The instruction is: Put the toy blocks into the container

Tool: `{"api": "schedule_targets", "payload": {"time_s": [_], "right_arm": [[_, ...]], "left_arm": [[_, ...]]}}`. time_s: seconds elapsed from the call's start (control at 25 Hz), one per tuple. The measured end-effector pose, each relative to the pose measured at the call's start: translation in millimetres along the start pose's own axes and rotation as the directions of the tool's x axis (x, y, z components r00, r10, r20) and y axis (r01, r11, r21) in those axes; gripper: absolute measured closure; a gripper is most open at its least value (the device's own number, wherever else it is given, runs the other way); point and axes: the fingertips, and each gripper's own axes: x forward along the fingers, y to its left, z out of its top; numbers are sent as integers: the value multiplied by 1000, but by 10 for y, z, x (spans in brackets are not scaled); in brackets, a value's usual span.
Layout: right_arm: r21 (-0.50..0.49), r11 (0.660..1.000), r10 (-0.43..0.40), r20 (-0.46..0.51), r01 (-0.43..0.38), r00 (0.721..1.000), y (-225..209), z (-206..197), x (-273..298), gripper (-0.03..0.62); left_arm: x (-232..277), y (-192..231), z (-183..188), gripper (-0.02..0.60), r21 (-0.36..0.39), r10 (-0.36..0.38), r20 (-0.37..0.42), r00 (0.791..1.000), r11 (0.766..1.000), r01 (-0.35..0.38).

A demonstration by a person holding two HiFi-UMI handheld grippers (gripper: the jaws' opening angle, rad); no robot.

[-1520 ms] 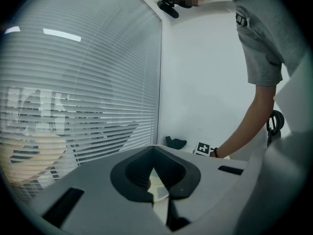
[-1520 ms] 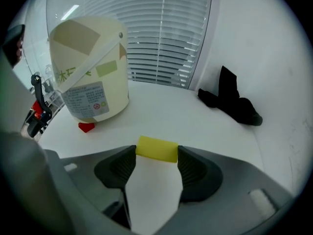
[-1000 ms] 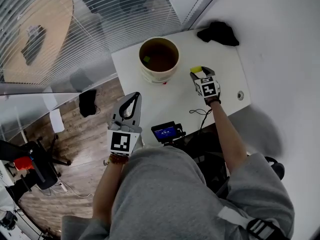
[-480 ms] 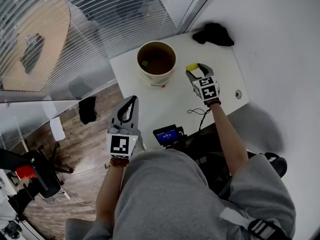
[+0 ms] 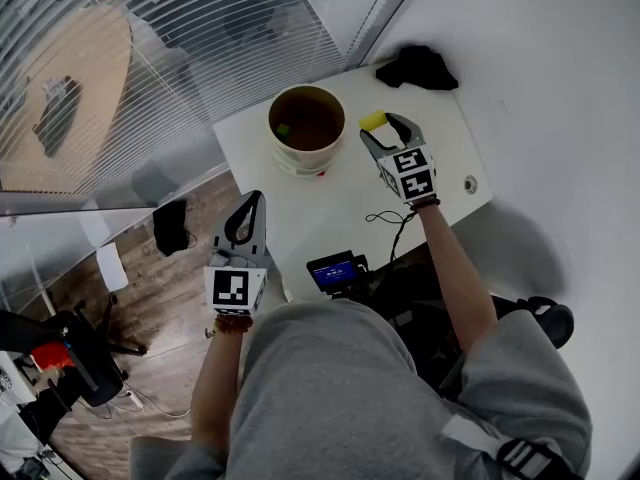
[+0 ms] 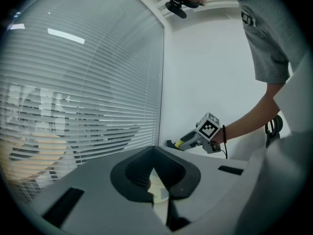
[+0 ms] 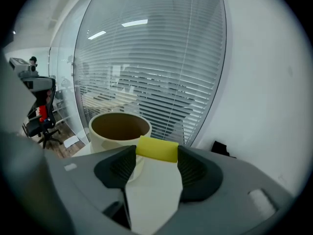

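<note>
The cream bucket container (image 5: 306,128) stands at the table's far left, with a green block (image 5: 284,128) lying inside. My right gripper (image 5: 381,125) is shut on a yellow block (image 5: 372,121), held above the table just right of the bucket's rim. In the right gripper view the yellow block (image 7: 157,148) sits between the pads, with the bucket (image 7: 120,129) close ahead to the left. My left gripper (image 5: 254,200) hangs off the table's left edge, shut and holding nothing. Its jaws (image 6: 154,153) frame part of the bucket (image 6: 157,187).
A black cloth (image 5: 415,66) lies at the white table's (image 5: 445,148) far right corner. A small screen device (image 5: 335,268) and a thin cable (image 5: 385,218) sit at the near edge. A tiny red piece (image 5: 320,173) rests by the bucket's base. Glass with blinds stands behind.
My right gripper has carried the yellow block left and farther away, closer to the bucket's rim. The left gripper has drifted slightly left and stays shut.
</note>
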Motion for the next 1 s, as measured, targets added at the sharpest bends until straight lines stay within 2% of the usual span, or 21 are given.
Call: {"api": "schedule_targets", "payload": {"time_s": [0.56,1.0], "right_arm": [[10,1000,7,96,-8,995,153,535,-82,316],[-8,999,49,84,-48,995,410,603,39,316]], "left_arm": [[10,77,45,584,-15,0,25,1000,1000,0],[-70,194,1,584,-30,23,24,999,999,-22]]}}
